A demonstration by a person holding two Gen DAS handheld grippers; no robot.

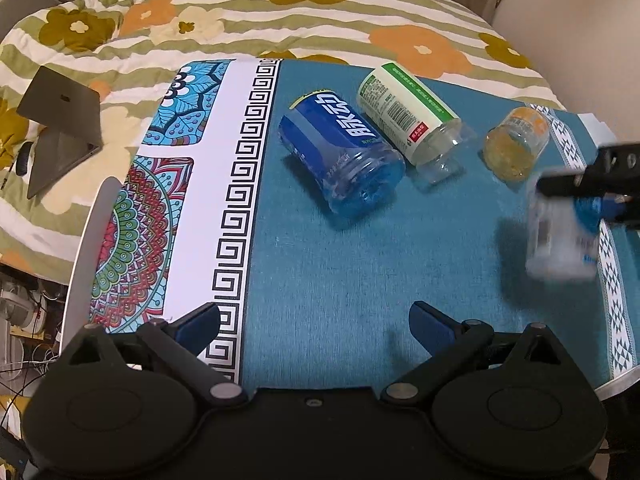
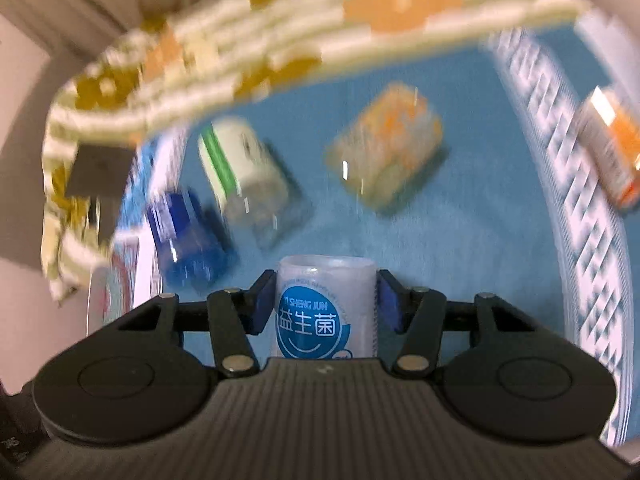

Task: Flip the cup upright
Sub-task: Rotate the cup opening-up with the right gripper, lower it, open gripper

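While clamped by right jaws: white cup (image 2: 326, 312).

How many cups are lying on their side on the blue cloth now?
3 clearly: the blue cup, the green-labelled cup beside it, and the orange cup. A fourth may lie at the cloth's edge, blurred. The right gripper holds another.

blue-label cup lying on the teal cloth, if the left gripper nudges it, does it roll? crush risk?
Likely rolls: the blue-label cup lies on its side, a round body on the flat teal cloth. Probably light, since it looks clear and empty. The thin transparent wall may flex under a hard squeeze. The left gripper is open and apart from it.
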